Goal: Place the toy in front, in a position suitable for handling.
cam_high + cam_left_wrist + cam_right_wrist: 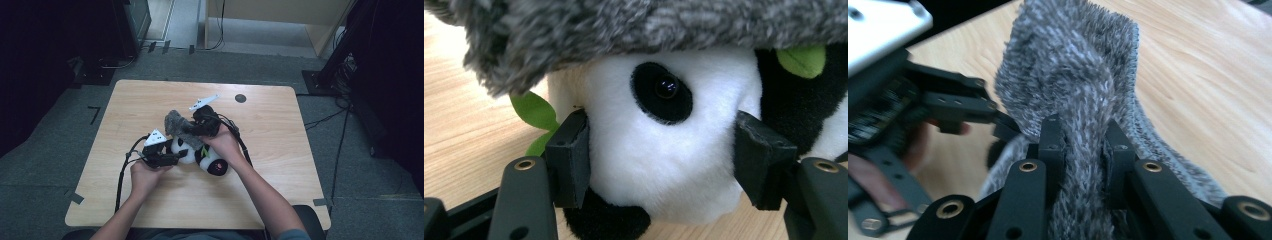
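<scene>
grey scarf, one, is pinched in the right gripper above one panda lying mid-table. left gripper clasps the panda's white head between its two jaws.

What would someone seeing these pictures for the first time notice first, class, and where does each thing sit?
A plush panda lies at the middle of the wooden table, its white head squeezed between the jaws of the left gripper. Above it, the right gripper is shut on a fuzzy grey cloth that drapes over the top of the panda's head. Small green leaves poke out beside the head.
</scene>
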{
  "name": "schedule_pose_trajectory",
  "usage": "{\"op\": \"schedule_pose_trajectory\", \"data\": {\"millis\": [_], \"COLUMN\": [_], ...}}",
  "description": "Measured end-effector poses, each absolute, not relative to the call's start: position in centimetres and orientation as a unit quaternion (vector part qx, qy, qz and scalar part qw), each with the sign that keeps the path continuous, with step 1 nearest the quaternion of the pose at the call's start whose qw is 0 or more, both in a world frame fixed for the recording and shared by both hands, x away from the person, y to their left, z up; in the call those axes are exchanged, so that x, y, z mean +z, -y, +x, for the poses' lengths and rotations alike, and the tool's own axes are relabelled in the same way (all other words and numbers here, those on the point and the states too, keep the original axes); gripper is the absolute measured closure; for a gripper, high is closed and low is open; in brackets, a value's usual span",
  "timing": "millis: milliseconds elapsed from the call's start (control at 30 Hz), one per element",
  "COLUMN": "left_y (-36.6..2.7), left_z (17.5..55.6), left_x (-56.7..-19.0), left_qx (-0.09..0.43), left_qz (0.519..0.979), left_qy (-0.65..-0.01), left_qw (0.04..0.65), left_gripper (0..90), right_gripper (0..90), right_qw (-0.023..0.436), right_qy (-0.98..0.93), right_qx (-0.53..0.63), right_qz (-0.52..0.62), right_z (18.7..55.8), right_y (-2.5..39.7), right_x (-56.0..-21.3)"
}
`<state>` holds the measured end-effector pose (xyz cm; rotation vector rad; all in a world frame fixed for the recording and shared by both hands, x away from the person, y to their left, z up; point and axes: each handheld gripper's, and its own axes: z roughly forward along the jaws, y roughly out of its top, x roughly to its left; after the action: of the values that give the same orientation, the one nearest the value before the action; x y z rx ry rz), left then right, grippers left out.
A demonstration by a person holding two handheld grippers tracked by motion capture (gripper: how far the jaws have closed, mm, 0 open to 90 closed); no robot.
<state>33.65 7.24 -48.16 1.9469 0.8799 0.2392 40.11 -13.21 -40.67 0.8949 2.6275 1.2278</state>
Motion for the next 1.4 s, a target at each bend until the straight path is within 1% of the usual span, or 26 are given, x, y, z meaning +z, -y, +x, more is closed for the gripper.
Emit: {"op": "schedule_pose_trajectory", "data": {"millis": [133,233,367,400,533,700,833,1000,1067,1100,1167,1233,1400], "left_y": [-7.2,-7.2,-7.2,-7.1,-7.1,-7.1,-7.1,-7.1,-7.1,-7.1,-7.2,-7.4,-7.3], "left_z": [33.7,33.8,33.8,33.8,33.8,33.9,33.9,33.9,33.9,33.9,33.8,33.9,33.9], "left_x": [-48.1,-48.1,-48.0,-48.1,-48.0,-48.0,-48.0,-48.0,-48.0,-48.0,-48.0,-48.0,-47.9], "left_qx": [0.093,0.091,0.09,0.089,0.089,0.086,0.085,0.088,0.09,0.09,0.091,0.086,0.087], "left_qz": [0.797,0.797,0.797,0.795,0.796,0.794,0.794,0.794,0.795,0.795,0.796,0.796,0.795], "left_qy": [-0.365,-0.367,-0.367,-0.368,-0.368,-0.37,-0.368,-0.366,-0.364,-0.364,-0.362,-0.362,-0.364], "left_qw": [0.472,0.472,0.471,0.473,0.473,0.475,0.477,0.477,0.476,0.476,0.476,0.477,0.477], "left_gripper": [36.8,37.3,37.5,37.6,38.0,39.3,39.4,39.3,39.2,39.0,38.4,37.8,37.3], "right_gripper": [77.0,77.2,77.4,77.4,77.4,77.2,77.1,77.2,77.7,78.0,78.5,79.0,78.7], "right_qw": [0.047,0.064,0.072,0.082,0.074,0.089,0.086,0.112,0.13,0.131,0.129,0.116,0.112], "right_qy": [-0.859,-0.86,-0.86,-0.861,-0.859,-0.862,-0.858,-0.855,-0.853,-0.85,-0.842,-0.828,-0.824], "right_qx": [0.408,0.396,0.38,0.37,0.362,0.339,0.335,0.32,0.316,0.319,0.336,0.363,0.404], "right_qz": [0.305,0.316,0.334,0.339,0.356,0.367,0.38,0.393,0.395,0.398,0.402,0.413,0.38], "right_z": [40.8,41.2,41.6,41.9,42.4,42.8,43.3,43.6,43.6,43.6,43.6,43.4,42.1], "right_y": [14.0,14.5,15.2,15.6,16.4,16.9,17.6,18.3,18.7,19.0,19.6,20.1,19.4], "right_x": [-41.1,-41.2,-41.3,-41.4,-41.7,-42.2,-42.5,-42.7,-42.6,-42.5,-42.0,-41.3,-39.6]}}
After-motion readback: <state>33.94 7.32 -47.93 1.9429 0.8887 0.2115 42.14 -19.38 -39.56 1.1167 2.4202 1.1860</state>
